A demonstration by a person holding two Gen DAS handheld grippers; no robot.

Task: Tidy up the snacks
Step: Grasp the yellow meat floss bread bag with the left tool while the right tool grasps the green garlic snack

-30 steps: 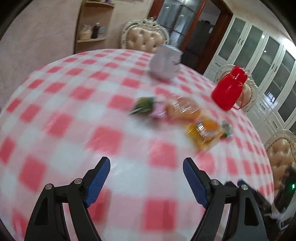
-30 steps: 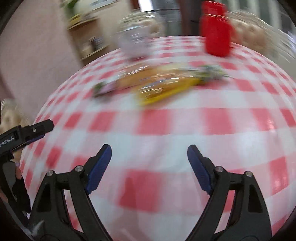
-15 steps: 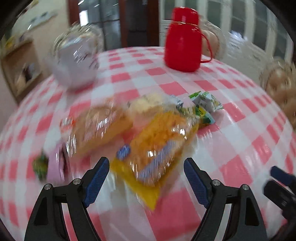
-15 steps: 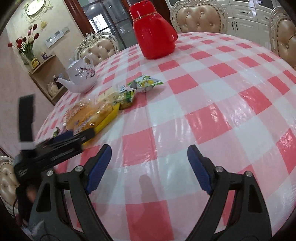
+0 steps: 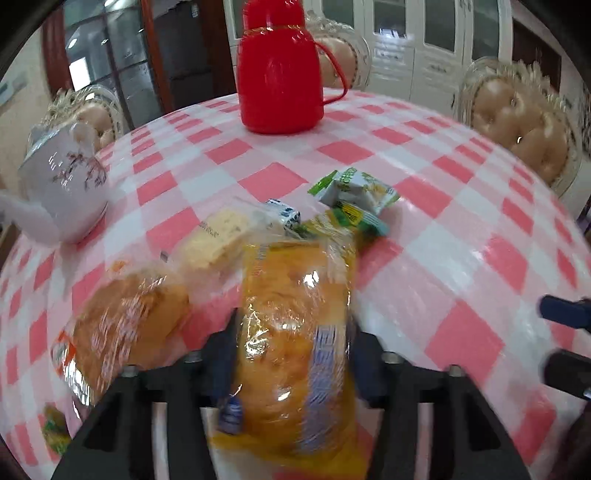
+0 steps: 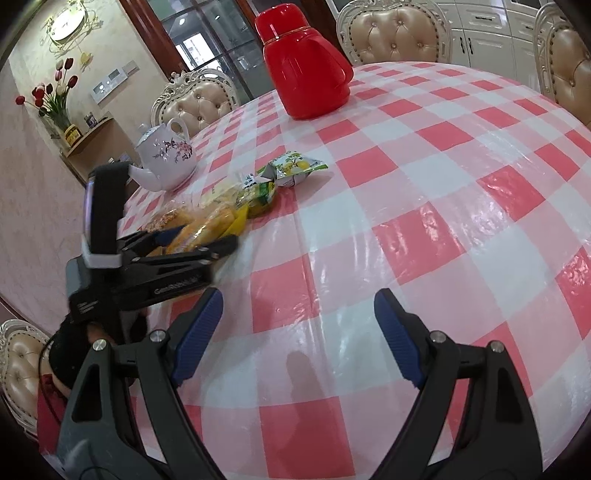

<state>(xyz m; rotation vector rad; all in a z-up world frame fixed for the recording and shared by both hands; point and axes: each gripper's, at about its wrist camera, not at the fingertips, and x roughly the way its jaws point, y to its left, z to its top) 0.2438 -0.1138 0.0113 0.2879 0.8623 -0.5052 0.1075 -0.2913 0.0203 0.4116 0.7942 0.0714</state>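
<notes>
My left gripper [image 5: 291, 354] is shut on a yellow snack bag [image 5: 295, 332] in clear wrap, its fingers pressed on both sides of the bag. Beside it lie a bread bun bag [image 5: 125, 325], a pale cracker pack [image 5: 218, 236] and small green-white packets [image 5: 354, 192]. In the right wrist view the left gripper [image 6: 199, 243] holds the yellow bag [image 6: 218, 221] at the table's left, with a green-white packet [image 6: 295, 166] beyond. My right gripper [image 6: 295, 332] is open and empty over bare tablecloth, right of the left gripper.
A red thermos jug [image 5: 280, 74] [image 6: 306, 62] stands at the back of the round table with the red-white checked cloth [image 6: 424, 184]. A white floral teapot [image 5: 62, 184] [image 6: 166, 155] stands at the left. Padded chairs [image 6: 395, 33] ring the table.
My left gripper moved forward onto the yellow snack bag and closed on it. My right gripper stayed open and nearly still.
</notes>
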